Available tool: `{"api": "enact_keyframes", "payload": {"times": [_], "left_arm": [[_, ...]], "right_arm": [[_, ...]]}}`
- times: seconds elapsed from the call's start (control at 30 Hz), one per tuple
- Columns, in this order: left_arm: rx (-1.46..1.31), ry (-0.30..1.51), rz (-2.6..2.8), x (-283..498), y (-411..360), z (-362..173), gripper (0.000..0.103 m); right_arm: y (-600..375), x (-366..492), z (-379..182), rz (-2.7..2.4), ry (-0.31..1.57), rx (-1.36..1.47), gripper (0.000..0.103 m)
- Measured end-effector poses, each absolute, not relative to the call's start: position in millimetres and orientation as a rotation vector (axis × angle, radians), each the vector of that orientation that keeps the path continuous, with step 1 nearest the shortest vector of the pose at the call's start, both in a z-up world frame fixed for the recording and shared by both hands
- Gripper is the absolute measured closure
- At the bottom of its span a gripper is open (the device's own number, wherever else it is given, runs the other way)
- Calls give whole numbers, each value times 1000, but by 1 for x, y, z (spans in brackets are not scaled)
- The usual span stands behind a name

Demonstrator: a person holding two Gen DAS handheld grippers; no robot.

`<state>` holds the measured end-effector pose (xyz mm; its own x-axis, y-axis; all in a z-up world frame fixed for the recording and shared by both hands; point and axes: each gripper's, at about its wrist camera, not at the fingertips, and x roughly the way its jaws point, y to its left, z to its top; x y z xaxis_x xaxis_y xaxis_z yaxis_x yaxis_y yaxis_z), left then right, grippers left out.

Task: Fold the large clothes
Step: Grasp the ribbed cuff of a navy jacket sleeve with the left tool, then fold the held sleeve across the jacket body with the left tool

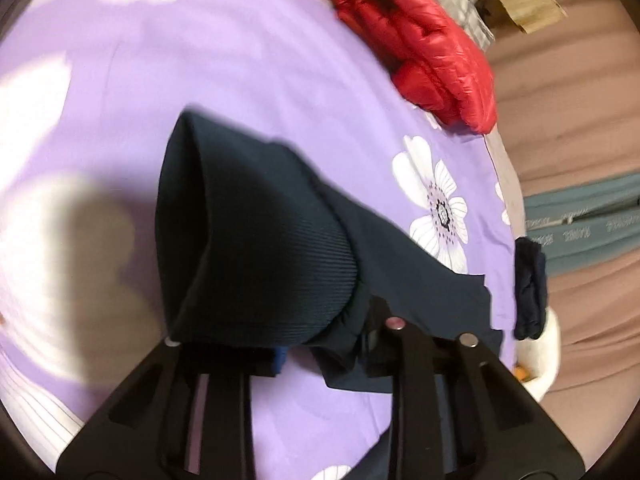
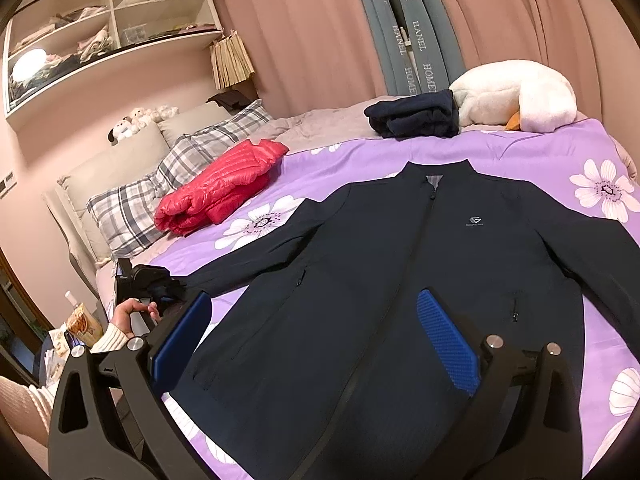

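Observation:
A dark navy zip jacket [image 2: 400, 280] lies flat, front up, on the purple flowered bedspread [image 2: 560, 152]. My left gripper [image 1: 296, 344] is shut on the ribbed cuff of the jacket's sleeve [image 1: 248, 240] and holds it up off the bed; it also shows in the right wrist view [image 2: 160, 288] at the sleeve's end. My right gripper [image 2: 316, 344] is open with blue pads [image 2: 448, 344], low over the jacket's hem, holding nothing.
A folded red puffer jacket [image 2: 220, 196] lies by the plaid pillows [image 2: 160, 184]. A folded dark garment [image 2: 416, 118] and a white plush duck [image 2: 516, 96] sit at the far bed edge. Curtains and a shelf stand behind. A bedside stand with snacks [image 2: 80, 324] is at left.

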<state>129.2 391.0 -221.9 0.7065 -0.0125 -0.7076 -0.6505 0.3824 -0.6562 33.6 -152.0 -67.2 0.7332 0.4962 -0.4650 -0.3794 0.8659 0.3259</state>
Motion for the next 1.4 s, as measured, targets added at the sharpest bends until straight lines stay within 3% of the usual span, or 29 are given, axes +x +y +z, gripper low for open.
{"api": "enact_keyframes", "payload": {"times": [0.17,0.33,0.5,0.67,0.73,0.77,0.83,0.97,1.03,1.27,1.4], "left_arm": [[-883,660,447,159,390,-152,81],[-578,606,362,223,341,-49,81],[-203,586,131,301,198,37,81],[189,695,-210,340,3,24,80],[297,755,-316,346,-66,-12,68],[315,788,-351,347,-89,-29,45],[282,869,-415,342,-118,-71,26],[104,966,-518,322,-94,-117,25],[5,977,-514,308,-54,-131,21],[-518,1031,-277,325,138,-189,23],[-759,998,-259,339,186,-213,23]], "right_arm": [[-162,38,-73,457,582,221,1],[-178,45,-81,415,602,245,1],[-195,52,-87,379,614,281,1],[-214,54,-95,313,626,272,1],[-223,55,-102,284,644,281,1],[-228,56,-106,272,654,287,1],[-237,56,-113,243,676,294,1],[-256,62,-129,209,726,331,1],[-265,74,-136,190,749,350,1],[-285,162,-153,171,784,438,1],[-310,221,-170,13,795,491,1]]}}
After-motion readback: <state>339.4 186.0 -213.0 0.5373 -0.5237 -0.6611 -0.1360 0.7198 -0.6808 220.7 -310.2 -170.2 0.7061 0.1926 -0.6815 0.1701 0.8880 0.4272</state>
